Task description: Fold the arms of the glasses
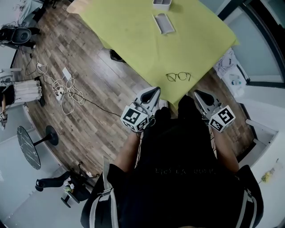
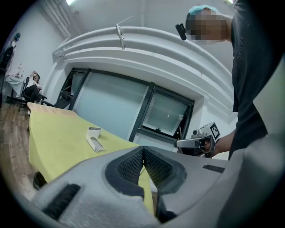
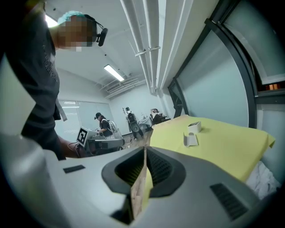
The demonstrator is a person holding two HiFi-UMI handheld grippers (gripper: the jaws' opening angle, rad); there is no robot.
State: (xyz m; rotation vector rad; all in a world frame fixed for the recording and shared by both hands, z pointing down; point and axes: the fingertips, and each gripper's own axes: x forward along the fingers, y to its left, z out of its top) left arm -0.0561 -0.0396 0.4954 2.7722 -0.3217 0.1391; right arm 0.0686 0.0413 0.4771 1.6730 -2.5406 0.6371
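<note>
Jaws of left gripper (image 2: 143,150) pressing together at tips, nothing between them. Jaws of right gripper (image 3: 145,150) likewise meeting, gripping nothing. Both grippers hovering off bench, just short of its near corner, close against person's dark clothing. Thin dark-framed round-lens glasses (image 1: 178,76) lying on yellow-green cloth-covered bench (image 1: 133,40) just inside that near corner, ahead of and between two grippers, apart from both. Flat white open case (image 1: 164,23) sitting toward far edge, small white box (image 1: 161,4) just beyond it.
</note>
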